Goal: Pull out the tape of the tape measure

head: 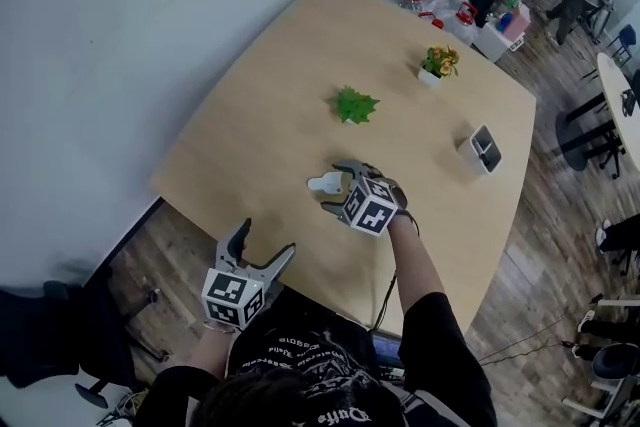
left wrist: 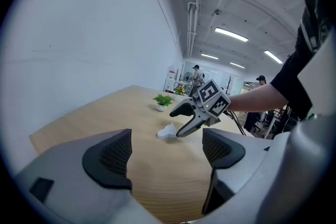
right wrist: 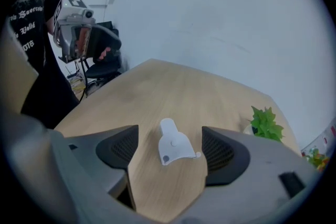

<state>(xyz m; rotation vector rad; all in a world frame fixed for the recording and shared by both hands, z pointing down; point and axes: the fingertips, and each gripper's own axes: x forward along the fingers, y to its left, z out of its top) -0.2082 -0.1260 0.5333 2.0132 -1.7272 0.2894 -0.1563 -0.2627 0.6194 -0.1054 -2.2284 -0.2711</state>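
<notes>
right gripper frames the tape measure

the white tape measure (right wrist: 176, 147) lies flat on the bench (head: 280, 115), between the wide-apart jaws of the right gripper (head: 335, 187), neither pad touching it; the left gripper (head: 265, 240) hangs at the bench's near edge, jaws spread and empty; a green plant (head: 354, 104) sits beyond

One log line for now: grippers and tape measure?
left gripper open, empty | right gripper open, at tape measure, no grip | tape measure on table, tape not out
</notes>
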